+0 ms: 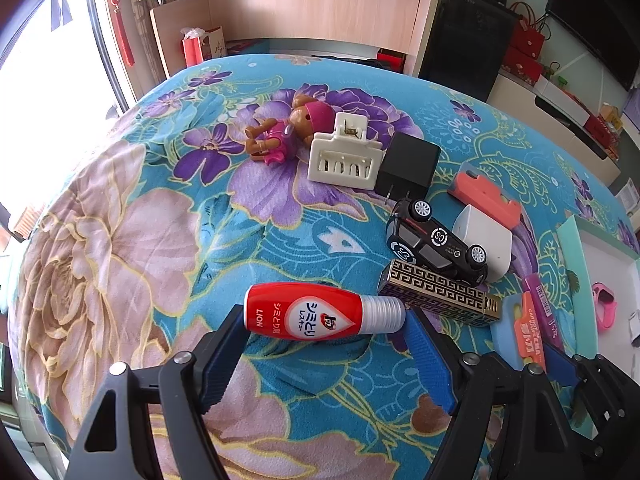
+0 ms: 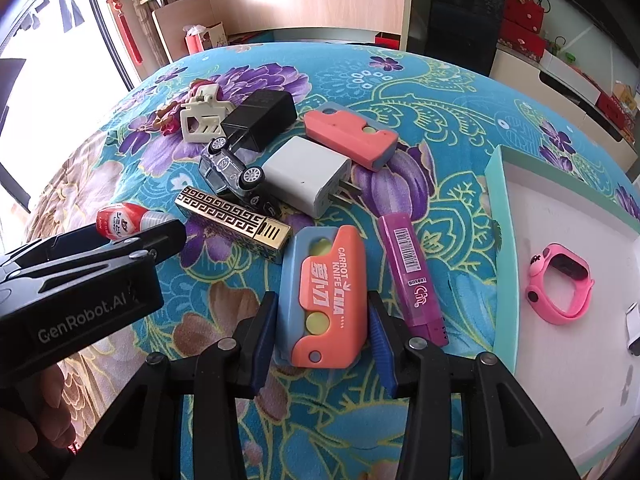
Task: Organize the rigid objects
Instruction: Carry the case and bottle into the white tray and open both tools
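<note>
A red and white bottle lies on its side on the flowered cloth. My left gripper is shut on it lengthwise, one blue pad on the base and one on the clear cap. In the right wrist view that bottle shows just beyond the left gripper's black fingers. My right gripper is shut on an orange and blue carrot knife toy, with a pad against each long side. The toy also appears at the lower right of the left wrist view.
A teal-rimmed white tray at the right holds a pink watch. Ahead lie a purple case, a gold patterned lighter, an overturned toy car, white and black chargers, a second orange toy, a claw clip and a toy figure.
</note>
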`<state>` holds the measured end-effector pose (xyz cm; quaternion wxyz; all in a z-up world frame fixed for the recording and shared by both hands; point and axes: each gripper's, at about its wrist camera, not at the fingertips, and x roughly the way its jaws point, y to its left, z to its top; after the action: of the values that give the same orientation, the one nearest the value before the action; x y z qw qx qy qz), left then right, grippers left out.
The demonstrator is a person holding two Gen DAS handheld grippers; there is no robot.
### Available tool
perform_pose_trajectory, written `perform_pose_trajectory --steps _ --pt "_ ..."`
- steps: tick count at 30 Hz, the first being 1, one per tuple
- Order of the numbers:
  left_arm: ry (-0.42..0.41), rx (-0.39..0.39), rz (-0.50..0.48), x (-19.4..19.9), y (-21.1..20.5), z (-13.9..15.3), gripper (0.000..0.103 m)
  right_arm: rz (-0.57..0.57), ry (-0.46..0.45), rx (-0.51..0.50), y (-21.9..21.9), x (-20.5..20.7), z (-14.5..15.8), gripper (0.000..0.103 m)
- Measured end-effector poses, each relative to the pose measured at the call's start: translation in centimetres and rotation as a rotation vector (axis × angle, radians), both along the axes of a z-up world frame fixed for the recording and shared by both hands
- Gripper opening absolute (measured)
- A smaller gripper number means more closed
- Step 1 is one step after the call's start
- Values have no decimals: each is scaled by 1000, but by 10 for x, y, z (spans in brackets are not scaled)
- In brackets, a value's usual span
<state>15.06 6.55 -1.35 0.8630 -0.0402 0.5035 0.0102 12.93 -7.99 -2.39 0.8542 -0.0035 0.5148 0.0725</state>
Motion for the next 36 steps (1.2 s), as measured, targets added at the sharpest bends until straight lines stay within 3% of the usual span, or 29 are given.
perform_pose_trajectory --steps 4,17,28,36 --pt "-22 5 1 -3 0 7 81 -16 -14 26 -5 -1 5 44" --pt "-139 -4 -47 -16 -18 46 81 -113 -178 102 -45 -19 55 44" --pt "-165 19 -289 -29 -107 56 81 -413 -182 59 -152 -40 58 44" --pt "-164 43 -458 -47 -169 52 81 -546 -145 29 -200 -56 48 44"
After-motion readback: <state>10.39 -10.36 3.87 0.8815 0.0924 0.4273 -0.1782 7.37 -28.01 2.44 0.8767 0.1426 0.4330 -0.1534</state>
